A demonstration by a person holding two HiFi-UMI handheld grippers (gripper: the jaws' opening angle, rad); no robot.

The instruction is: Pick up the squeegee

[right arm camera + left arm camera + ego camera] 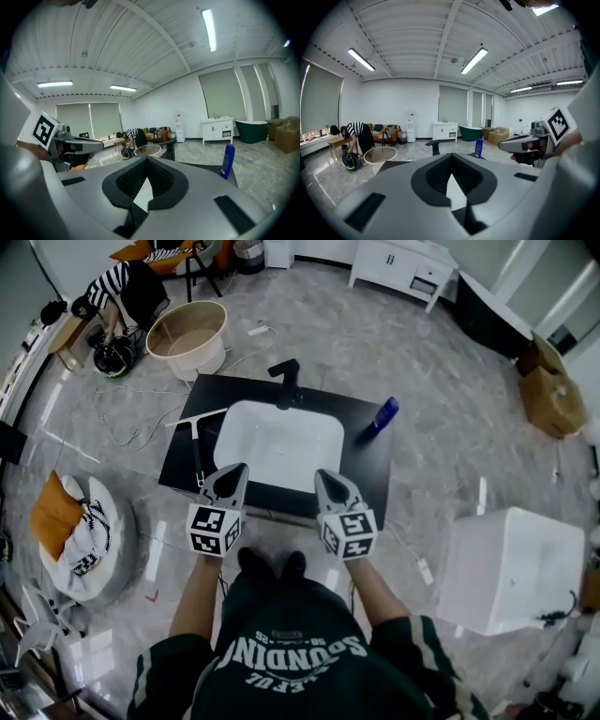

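The squeegee (196, 444) lies on the left part of the black countertop (367, 457), its blade across the far end and its dark handle pointing toward me. My left gripper (232, 480) hovers over the counter's near edge, just right of the handle's end, jaws shut and empty. Over the near edge right of the white sink (281, 442), my right gripper (330, 486) is also shut and empty. The left gripper view shows its own closed tips (451, 158) and the right gripper (528, 143). The right gripper view shows its closed tips (146, 162). The squeegee is hidden in both gripper views.
A black faucet (287, 381) stands behind the sink, and a blue bottle (382, 415) on the counter's right. On the floor are a beige tub (187, 334), a white box (511, 568), a cardboard box (548, 390) and cushions (75, 531). A person in a striped top (117, 285) bends at far left.
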